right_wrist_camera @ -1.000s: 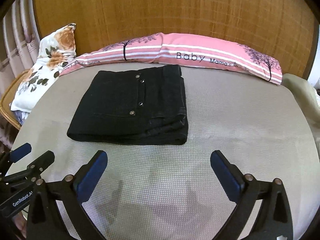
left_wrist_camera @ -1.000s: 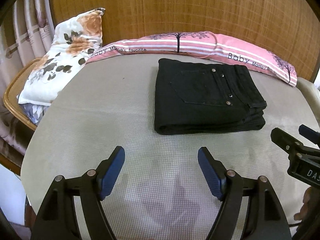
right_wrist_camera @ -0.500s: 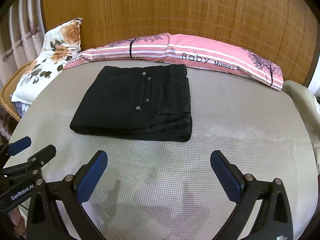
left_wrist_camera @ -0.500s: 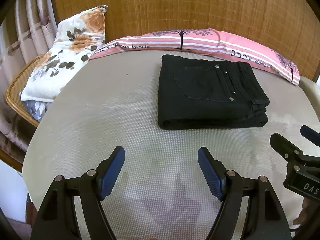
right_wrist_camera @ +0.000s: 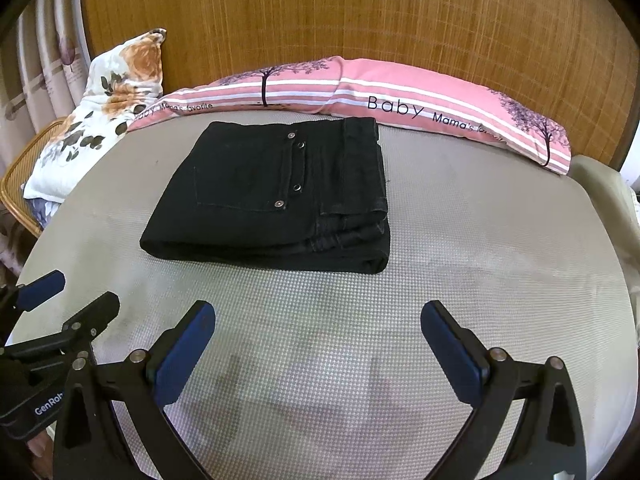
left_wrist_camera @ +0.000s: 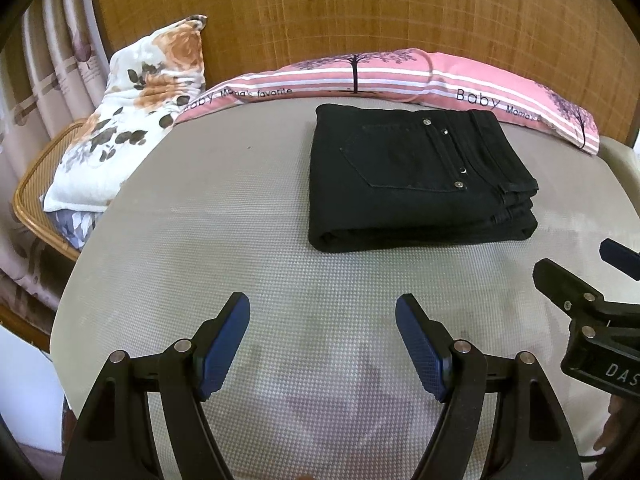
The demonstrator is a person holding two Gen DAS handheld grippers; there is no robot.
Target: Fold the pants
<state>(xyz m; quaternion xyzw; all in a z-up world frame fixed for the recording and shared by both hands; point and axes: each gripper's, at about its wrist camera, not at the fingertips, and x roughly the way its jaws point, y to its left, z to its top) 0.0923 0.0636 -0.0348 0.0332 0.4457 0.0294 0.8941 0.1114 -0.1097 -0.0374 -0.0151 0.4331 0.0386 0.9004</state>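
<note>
From the left wrist camera, the left gripper hangs over the near part of a grey textured mattress, its blue-padded fingers spread wide with nothing but bare mattress between them. The black pants lie folded into a compact rectangle further back and a little to the right, well apart from the fingertips, with a back pocket and metal rivets facing up and the stacked waistband edges on the right. Behind them a long pink striped pillow printed with trees and "Baby" runs along a woven headboard. A floral pillow leans at the left over a rattan chair. The right gripper enters at the right edge.

From the right wrist camera, the right gripper also stands wide open and empty above the mattress. The folded pants sit ahead and to the left, clear of both fingers, just in front of the pink pillow. The left gripper shows at the lower left edge, off the pants.
</note>
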